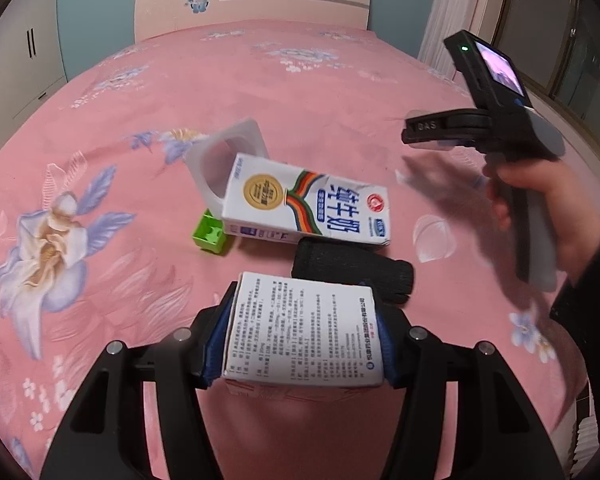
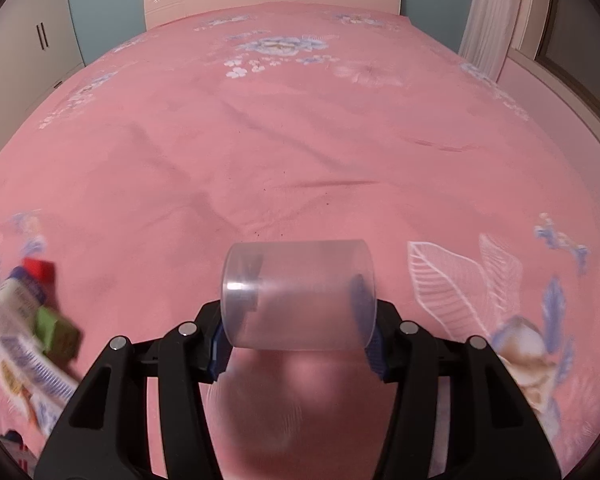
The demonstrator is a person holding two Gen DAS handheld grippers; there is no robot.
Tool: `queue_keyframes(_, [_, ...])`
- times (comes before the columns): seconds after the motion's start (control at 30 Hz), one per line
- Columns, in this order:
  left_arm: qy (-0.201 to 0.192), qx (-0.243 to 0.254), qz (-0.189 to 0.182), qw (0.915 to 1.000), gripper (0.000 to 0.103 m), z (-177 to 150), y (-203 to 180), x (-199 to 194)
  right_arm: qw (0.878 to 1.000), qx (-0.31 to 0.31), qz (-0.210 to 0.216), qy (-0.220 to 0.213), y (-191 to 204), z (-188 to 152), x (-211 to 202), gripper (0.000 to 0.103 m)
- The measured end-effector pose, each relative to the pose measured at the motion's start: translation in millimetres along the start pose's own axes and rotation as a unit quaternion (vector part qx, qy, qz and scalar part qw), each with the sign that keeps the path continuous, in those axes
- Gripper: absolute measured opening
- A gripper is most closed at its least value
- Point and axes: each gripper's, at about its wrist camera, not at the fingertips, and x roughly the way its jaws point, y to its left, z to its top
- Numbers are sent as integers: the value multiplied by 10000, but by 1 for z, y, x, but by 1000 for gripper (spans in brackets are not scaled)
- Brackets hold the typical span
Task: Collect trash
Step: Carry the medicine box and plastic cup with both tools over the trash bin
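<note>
My left gripper (image 1: 300,340) is shut on a white carton (image 1: 304,332) with printed text, held above the pink bed. Ahead of it on the bed lie a white milk carton (image 1: 306,202), a clear plastic cup (image 1: 228,156) on its side, a green block (image 1: 210,234) and a black glove (image 1: 352,270). My right gripper (image 2: 298,320) is shut on a clear plastic cup (image 2: 300,294), held sideways above the bed. The right gripper also shows at the right in the left wrist view (image 1: 424,132), blurred by motion.
The pink floral bedspread (image 2: 300,140) fills both views, with a headboard (image 1: 252,4) at the far end. Blurred items, a green block (image 2: 56,332) and a red block (image 2: 38,268), sit at the left edge of the right wrist view. Curtains (image 1: 456,12) hang at the right.
</note>
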Motion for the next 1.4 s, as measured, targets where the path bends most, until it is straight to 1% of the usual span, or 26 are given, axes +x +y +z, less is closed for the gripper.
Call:
queue_keyframes(0.03, [-30,4,-3,10000,61,0,1,-7,10000,-31,9,-37,0,-1,-12,54])
queue_keyframes(0.13, [-227,14,162,9996,61,2,4,-31,9998,-132,15,-171,2,-2,-46,54])
queue_keyframes(0.2, [-326,3,205,9993,61,5,8,-51,9993,-196,19,-303,2,-4,-78,54])
queue_keyframes(0.37, [-675,210,384,9968,61,23,5,-104,9976,-350,109,-586,5,-9,-154,54])
queue_keyframes(0.5, [-1064,372,612,9917,61,41,2,-158,9953,-493,155,-823,9,-19,-218,54])
queue_keyframes(0.53, [-1203,418,706,9893,61,45,0,-176,9946,-488,233,-888,10,-22,-239,54])
queue_keyframes(0.67, [-1511,513,885,9832,61,50,-7,-227,9913,-528,429,-1124,14,-37,-302,54])
queue_keyframes(0.77, [-1657,595,1015,9791,61,49,-13,-258,9887,-599,584,-1246,17,-51,-344,54])
queue_keyframes(0.93, [-1781,696,1092,9755,61,39,-21,-293,9842,-725,717,-1450,19,-75,-404,54])
queue_keyframes(1.13, [-1852,816,1039,9738,61,22,-29,-327,9798,-954,876,-1521,30,-110,-446,54])
queue_keyframes(1.27, [-1790,868,941,9755,61,9,-31,-339,9774,-1181,937,-1481,38,-133,-460,54])
queue_keyframes(1.4, [-1700,898,885,9774,61,-6,-31,-341,9761,-1313,1037,-1389,47,-155,-463,54])
